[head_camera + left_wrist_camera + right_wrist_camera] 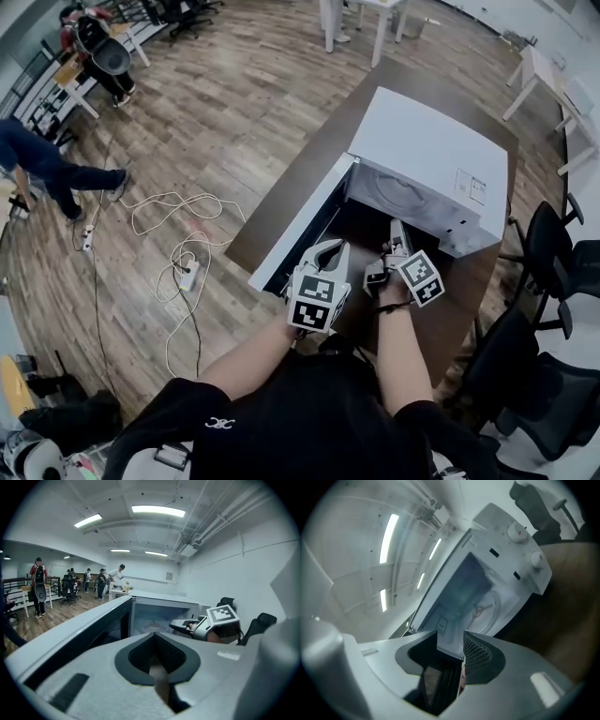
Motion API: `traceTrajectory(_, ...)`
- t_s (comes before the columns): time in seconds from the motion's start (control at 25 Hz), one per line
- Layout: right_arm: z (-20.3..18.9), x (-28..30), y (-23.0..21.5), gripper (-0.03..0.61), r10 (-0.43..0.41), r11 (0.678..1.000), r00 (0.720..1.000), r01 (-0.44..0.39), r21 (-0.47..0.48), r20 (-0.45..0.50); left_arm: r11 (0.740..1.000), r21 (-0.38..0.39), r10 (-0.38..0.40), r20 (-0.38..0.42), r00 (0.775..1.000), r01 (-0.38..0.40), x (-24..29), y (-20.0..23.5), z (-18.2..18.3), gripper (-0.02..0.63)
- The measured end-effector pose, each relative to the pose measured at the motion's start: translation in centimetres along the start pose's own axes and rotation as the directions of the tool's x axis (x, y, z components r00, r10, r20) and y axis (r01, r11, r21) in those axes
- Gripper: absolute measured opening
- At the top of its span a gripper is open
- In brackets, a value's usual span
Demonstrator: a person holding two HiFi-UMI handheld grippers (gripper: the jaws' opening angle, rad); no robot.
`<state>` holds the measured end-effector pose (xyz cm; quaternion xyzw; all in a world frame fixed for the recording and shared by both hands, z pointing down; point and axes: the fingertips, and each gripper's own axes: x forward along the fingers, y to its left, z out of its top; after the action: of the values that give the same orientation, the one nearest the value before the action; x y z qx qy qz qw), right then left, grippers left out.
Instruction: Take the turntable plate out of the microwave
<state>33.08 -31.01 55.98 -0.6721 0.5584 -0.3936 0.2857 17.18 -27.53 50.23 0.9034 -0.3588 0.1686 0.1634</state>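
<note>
Your right gripper (pixel 452 641) stood spread and empty, your left gripper (pixel 330 251) pressed together; the turntable plate (pixel 485 609) lay on the microwave's (pixel 441 159) floor. You needed to slip one jaw under its near rim

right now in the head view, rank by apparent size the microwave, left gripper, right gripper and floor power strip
1. microwave
2. left gripper and right gripper: too alike to rank
3. power strip: smallest, though it lies farther from the camera
</note>
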Motion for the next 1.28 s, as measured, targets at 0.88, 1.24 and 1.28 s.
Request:
traceTrajectory(0.88,-0.8,9.2,-9.3,0.225,0.001,0.877,1.0,-0.012,0.481,0.024,0.99,-0.065,0.122,-0.078,0.99,-0.127,3.3,2.8,-4.2,0.009)
traceTrajectory(1.24,-1.2,9.7,-9.8,0.199,0.046,0.865,0.999,-0.053,0.499,0.025,0.986,-0.058,0.152,-0.086,0.985,-0.157,2.9,3.5,-5.3,0.009)
traceTrajectory(1.28,-1.1,9.7,-9.5,0.199,0.059,0.871,0.998,-0.064,0.488,0.025,0.985,-0.06,0.155,-0.09,0.984,-0.161,2.8,3.7,-5.4,0.009)
